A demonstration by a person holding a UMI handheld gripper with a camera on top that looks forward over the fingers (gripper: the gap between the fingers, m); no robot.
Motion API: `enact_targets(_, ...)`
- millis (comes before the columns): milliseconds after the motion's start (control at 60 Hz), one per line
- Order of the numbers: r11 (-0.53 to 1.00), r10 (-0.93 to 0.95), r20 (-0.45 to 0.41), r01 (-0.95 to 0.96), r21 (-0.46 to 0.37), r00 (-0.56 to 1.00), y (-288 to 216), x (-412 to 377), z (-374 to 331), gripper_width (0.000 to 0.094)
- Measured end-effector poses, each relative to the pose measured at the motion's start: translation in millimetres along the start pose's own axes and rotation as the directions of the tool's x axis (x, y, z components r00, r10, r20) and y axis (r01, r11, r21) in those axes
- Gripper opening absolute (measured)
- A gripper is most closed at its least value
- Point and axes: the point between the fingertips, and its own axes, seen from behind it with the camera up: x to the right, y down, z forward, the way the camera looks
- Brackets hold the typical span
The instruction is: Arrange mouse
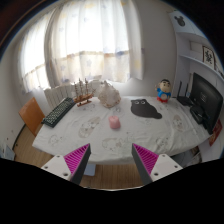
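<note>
A small pink object [114, 122], which looks like the mouse, lies near the middle of a table with a white patterned cloth [95, 135]. A black mat [146, 110] lies to its right, further back. A black keyboard [58, 111] lies at the table's left end. My gripper [112, 152] is open and empty, its magenta pads [78, 160] wide apart. It is held off the table's near edge, well short of the pink object, which lies beyond the fingers and roughly in line with the gap between them.
A model ship [84, 97] and a pale bag [107, 95] stand at the table's back. A blue and white figure [163, 91] stands behind the mat. A dark monitor [207, 100] is at the right. Wooden floor [110, 172] shows below the fingers. Curtained windows are behind.
</note>
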Motion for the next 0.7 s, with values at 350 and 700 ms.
enact_targets(350, 0.997, -0.016, -0.026, 0.018, 0.077, 1.000, -25, 14, 134, 0.0852)
enact_targets(700, 0.995, -0.026, -0.057, 0.032, 0.098, 0.998, -74, 113, 334, 0.0858)
